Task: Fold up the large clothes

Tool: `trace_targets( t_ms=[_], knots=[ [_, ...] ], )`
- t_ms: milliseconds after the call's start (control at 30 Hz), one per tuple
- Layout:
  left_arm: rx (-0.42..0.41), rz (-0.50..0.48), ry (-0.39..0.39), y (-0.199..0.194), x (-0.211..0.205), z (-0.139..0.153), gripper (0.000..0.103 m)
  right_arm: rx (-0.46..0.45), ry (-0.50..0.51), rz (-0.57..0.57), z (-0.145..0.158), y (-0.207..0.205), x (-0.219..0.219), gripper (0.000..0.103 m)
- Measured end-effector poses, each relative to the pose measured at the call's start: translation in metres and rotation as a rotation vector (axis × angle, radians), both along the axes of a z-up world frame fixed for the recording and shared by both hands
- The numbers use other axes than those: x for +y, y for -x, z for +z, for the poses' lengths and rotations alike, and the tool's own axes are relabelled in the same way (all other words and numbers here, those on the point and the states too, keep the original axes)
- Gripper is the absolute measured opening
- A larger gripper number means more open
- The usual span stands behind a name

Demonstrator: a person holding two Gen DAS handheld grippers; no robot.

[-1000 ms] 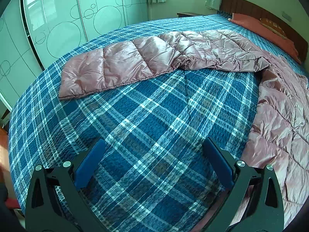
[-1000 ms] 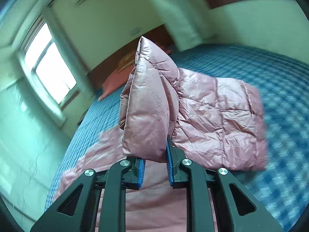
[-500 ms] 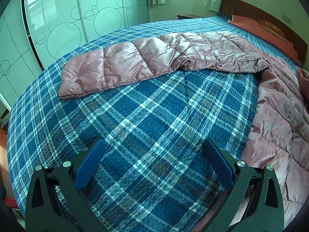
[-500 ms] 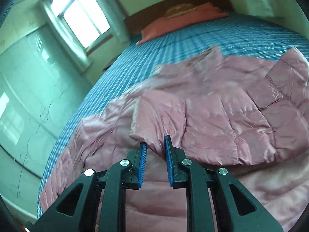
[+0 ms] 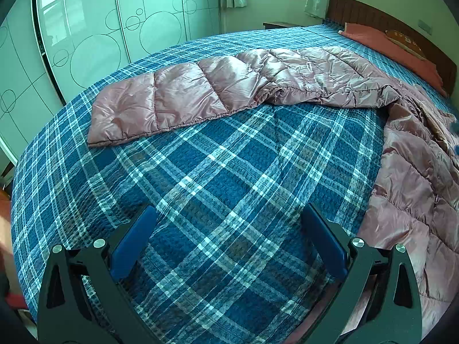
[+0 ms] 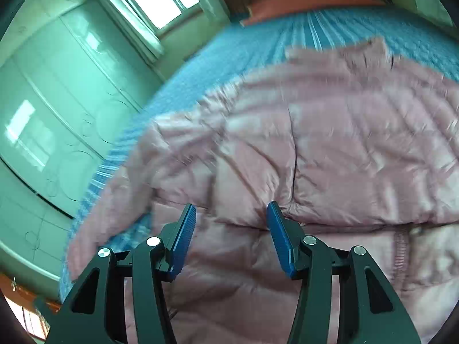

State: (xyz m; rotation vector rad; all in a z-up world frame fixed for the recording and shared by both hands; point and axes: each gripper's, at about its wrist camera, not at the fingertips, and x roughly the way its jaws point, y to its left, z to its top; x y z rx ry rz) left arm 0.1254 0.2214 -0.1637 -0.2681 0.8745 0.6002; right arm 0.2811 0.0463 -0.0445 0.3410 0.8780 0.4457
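Now the left gripper (image 5: 229, 238) hangs low over the bed (image 5: 218, 177), its blue pads (image 5: 133, 242) spread wide with nothing between them, only plaid cover below. Up at twelve o'clock one sleeve (image 5: 178, 97) of the pink jacket (image 5: 315, 77) lies flat, stretched out toward ten, cuff end resting on the cover; the body of the jacket runs down the three o'clock edge. Over on the right wrist view, the right gripper (image 6: 231, 229) is released too, jaws apart and empty, poised just above the jacket (image 6: 315, 143), which fills the frame from center to three o'clock. That picture is blurred. A folded layer lies across the jacket right ahead of the tips. Pillow (image 5: 381, 43) at one o'clock, wardrobe (image 5: 86, 37) at ten.
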Motion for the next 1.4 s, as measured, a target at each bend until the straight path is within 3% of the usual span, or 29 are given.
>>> trace_targets(
  t_ms=[67,167,267,400,467,533,600,767,833,933,1000,1200,1267,1333,1400],
  knots=[
    [0.0,-0.001,-0.001,0.0,-0.001,0.0,0.101,-0.091,0.034,-0.06,0.025,0.01,-0.038,0.052],
    [0.0,-0.001,-0.002,0.0,-0.001,0.0,0.101,-0.134,0.13,-0.223,0.04,0.007,-0.106,0.052],
    [0.0,-0.001,-0.002,0.0,-0.001,0.0,0.101,-0.078,0.187,-0.447,0.029,-0.004,-0.188,0.046],
    [0.0,-0.001,-0.003,0.0,-0.001,0.0,0.101,0.047,0.273,-0.533,-0.015,-0.017,-0.237,0.036],
    [0.0,-0.001,-0.003,0.0,-0.001,0.0,0.101,0.128,0.273,-0.495,-0.045,-0.023,-0.238,0.036],
    [0.0,-0.001,-0.003,0.0,-0.001,0.0,0.101,0.124,0.298,-0.46,-0.057,-0.025,-0.231,0.036],
    [-0.001,-0.001,-0.005,0.0,-0.001,0.0,0.101,0.118,0.338,-0.452,-0.049,-0.028,-0.225,0.036],
    [0.0,-0.002,-0.006,0.0,-0.002,0.0,0.101,0.016,0.331,-0.491,-0.017,-0.05,-0.222,0.036],
    [-0.002,-0.002,-0.004,0.0,-0.001,-0.001,0.101,0.028,0.345,-0.499,-0.026,-0.069,-0.223,0.036],
    [-0.003,-0.002,-0.003,0.0,-0.002,-0.001,0.101,0.117,0.355,-0.474,-0.057,-0.097,-0.226,0.037],
    [-0.003,-0.002,-0.003,0.0,-0.003,-0.001,0.101,0.106,0.38,-0.474,-0.05,-0.092,-0.226,0.037],
    [-0.003,-0.002,-0.005,0.001,-0.003,-0.001,0.101,0.015,0.307,-0.42,-0.026,-0.047,-0.195,0.037],
    [-0.003,-0.002,-0.006,0.0,-0.003,-0.001,0.101,0.041,0.329,-0.387,-0.042,-0.043,-0.187,0.054],
    [-0.004,-0.002,-0.004,0.001,-0.004,-0.001,0.101,0.055,0.376,-0.369,-0.058,-0.044,-0.179,0.056],
    [-0.006,-0.002,-0.002,0.001,-0.004,-0.001,0.101,0.038,0.403,-0.375,-0.05,-0.041,-0.172,0.056]
  ],
)
